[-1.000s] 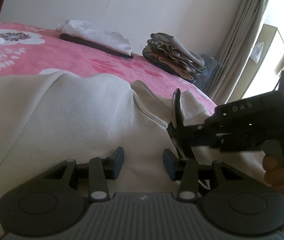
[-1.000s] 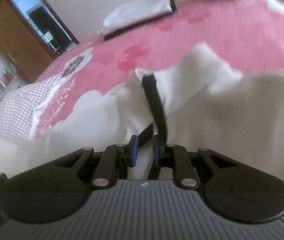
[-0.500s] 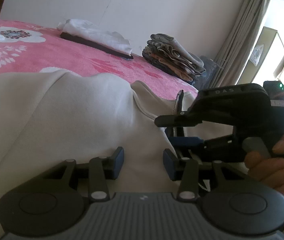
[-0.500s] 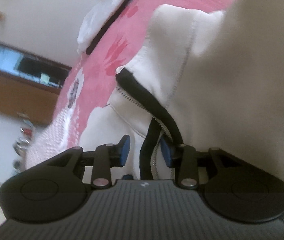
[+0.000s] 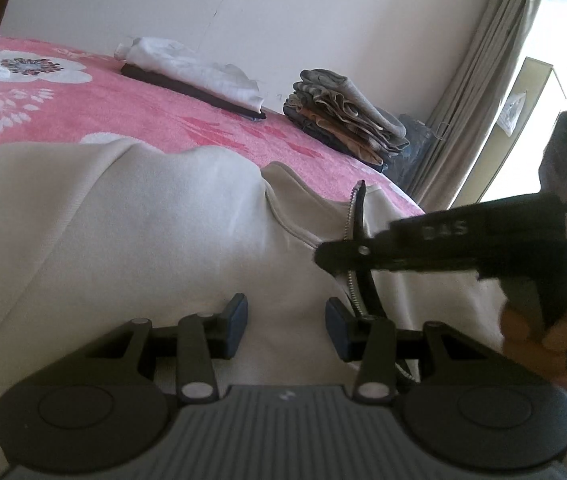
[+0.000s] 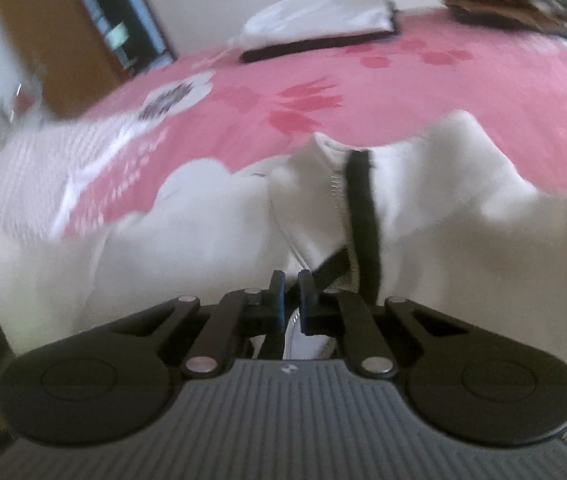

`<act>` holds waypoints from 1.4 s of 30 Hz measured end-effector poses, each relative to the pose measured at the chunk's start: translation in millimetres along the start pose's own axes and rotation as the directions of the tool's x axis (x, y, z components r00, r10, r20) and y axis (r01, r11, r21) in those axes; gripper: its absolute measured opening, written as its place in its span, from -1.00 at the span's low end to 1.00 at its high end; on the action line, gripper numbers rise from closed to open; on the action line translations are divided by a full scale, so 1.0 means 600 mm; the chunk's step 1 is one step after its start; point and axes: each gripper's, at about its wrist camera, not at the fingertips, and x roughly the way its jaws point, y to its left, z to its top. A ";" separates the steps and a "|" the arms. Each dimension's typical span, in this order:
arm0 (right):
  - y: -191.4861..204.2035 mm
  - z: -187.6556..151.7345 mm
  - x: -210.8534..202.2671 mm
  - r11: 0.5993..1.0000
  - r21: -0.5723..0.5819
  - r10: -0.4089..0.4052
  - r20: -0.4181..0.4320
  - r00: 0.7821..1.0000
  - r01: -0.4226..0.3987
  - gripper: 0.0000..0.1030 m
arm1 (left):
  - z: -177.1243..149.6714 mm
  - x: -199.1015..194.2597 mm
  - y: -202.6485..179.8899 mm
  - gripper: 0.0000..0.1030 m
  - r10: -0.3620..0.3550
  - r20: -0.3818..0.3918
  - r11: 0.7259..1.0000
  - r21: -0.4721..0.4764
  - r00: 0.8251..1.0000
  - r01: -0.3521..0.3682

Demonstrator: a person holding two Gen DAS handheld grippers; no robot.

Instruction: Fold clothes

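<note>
1. Left gripper [image 5: 286, 327] hangs low over the cream jacket [image 5: 123, 240], jaws apart and clamped on nothing, fabric lying beneath them.
2. Right gripper [image 6: 291, 298] is pinched nearly closed at the jacket's front edge; cream cloth and black trim sit in the narrow gap, so it looks like a grasp on the jacket.
3. The black zipper strip [image 6: 361, 216] runs up the front, just beside that grip.
4. The jacket lies spread over the pink floral bedspread [image 5: 83, 108].
5. Further back: a folded white and black pile [image 5: 195, 76], then a stack of folded grey-brown clothes [image 5: 347, 120].
6. Curtain [image 5: 483, 80] hangs at the far right.
</note>
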 end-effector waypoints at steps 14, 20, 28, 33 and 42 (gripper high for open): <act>0.005 0.033 0.035 0.985 -0.173 0.003 -0.032 0.999 -0.009 -0.97 | 0.000 0.000 -0.002 -0.14 0.005 -0.001 1.000 0.005 1.000 -0.005; 0.016 0.001 0.035 0.963 -0.269 -0.012 -0.085 0.996 -0.012 -1.00 | 0.000 0.000 -0.001 -0.13 0.007 -0.005 1.000 0.004 1.000 -0.007; 0.001 0.002 0.026 0.959 -0.283 -0.032 -0.109 0.994 0.000 -1.00 | 0.000 0.001 0.000 -0.14 0.004 -0.002 1.000 0.002 1.000 -0.004; 0.010 0.003 0.047 0.956 -0.290 -0.072 -0.090 0.993 0.043 -1.00 | 0.001 0.002 -0.002 -0.14 0.007 -0.003 1.000 0.004 1.000 -0.007; -0.004 0.024 -0.002 0.981 -0.166 -0.104 0.012 0.995 0.105 -0.98 | 0.000 0.002 -0.005 -0.13 0.018 -0.003 1.000 0.020 1.000 -0.018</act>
